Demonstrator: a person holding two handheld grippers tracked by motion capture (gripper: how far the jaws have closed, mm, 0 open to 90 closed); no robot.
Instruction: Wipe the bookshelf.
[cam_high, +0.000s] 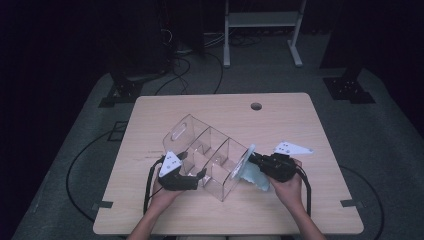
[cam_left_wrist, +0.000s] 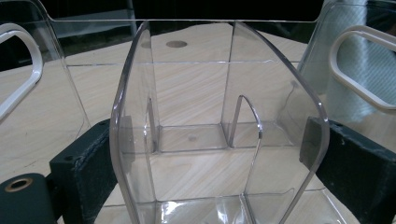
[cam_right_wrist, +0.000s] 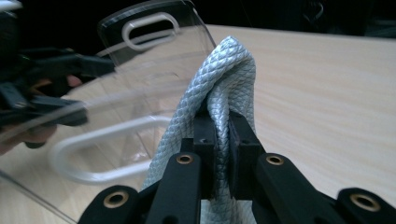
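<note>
Gripping the clear plastic organizer (cam_high: 210, 155), the left gripper (cam_high: 192, 176) pinched one side wall at about seven o'clock on the wooden table (cam_high: 150, 120). At four o'clock the right gripper (cam_high: 256, 161) was clamped on a pale quilted cloth (cam_high: 255, 176), pressed against the organizer's end panel.

I cannot read any text, label, brand or number. The grey plates on my grippers carry only small dark dots, too small to make out, and the clear organizer and the cloth have no print.
</note>
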